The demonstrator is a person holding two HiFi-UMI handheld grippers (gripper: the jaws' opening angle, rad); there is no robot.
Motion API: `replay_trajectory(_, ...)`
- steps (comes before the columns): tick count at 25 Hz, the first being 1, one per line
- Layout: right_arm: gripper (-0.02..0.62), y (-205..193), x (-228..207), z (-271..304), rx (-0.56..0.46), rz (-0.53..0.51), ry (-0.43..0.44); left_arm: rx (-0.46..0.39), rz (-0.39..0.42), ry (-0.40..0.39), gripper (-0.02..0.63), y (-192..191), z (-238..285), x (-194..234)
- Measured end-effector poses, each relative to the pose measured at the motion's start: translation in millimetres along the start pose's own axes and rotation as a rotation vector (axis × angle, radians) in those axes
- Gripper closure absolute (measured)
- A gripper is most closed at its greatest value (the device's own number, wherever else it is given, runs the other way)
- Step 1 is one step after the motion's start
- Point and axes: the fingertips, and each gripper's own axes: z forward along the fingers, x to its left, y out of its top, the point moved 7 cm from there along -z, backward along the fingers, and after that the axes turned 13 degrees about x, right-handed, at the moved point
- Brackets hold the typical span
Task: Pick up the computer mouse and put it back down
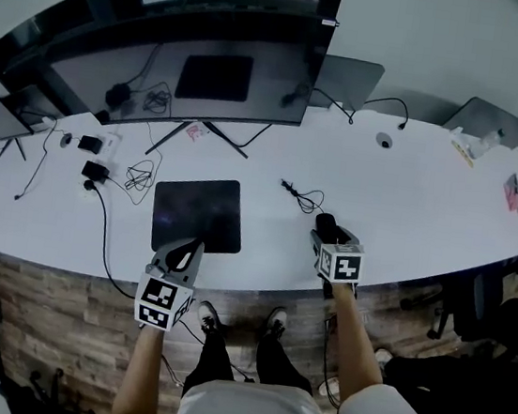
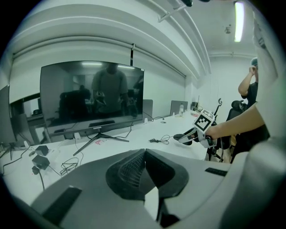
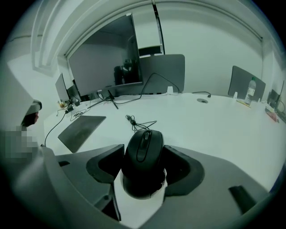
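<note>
The black wired computer mouse (image 3: pixel 144 154) sits lengthwise between the jaws of my right gripper (image 3: pixel 143 150), and both pads lie against its sides. In the head view the mouse (image 1: pixel 326 225) pokes out ahead of the right gripper (image 1: pixel 329 236), near the white table's front edge (image 1: pixel 258 284). Whether it rests on the table or hangs just above it I cannot tell. Its cable (image 1: pixel 300 195) lies coiled just beyond. My left gripper (image 1: pixel 187 247) hovers at the front edge of the dark mouse pad (image 1: pixel 197 214), its tips together (image 2: pixel 144 154) and empty.
A large monitor (image 1: pixel 193 60) stands at the back on a spread-leg stand. Chargers and tangled cables (image 1: pixel 93 170) lie at the left. Laptops (image 1: pixel 347 78) (image 1: pixel 493 120) and a bottle (image 1: pixel 485 146) stand along the far right. A person (image 2: pixel 252 85) stands at the right.
</note>
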Motion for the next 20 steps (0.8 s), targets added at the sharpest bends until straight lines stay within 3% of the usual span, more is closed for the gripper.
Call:
replay_trajectory(11, 0.308, 68.0, 55.7, -95.6, -0.182, -0.059, -0.003, -0.118, 0.068, -0.003, 0.589, 35.3, -44.0, 52.6)
replay_trajectory(20, 0.308, 111.1, 182.7, -99.7, -0.247, -0.199, 0.122, -0.156, 0.027, 0.040, 0.589, 8.0, -84.3, 114.4)
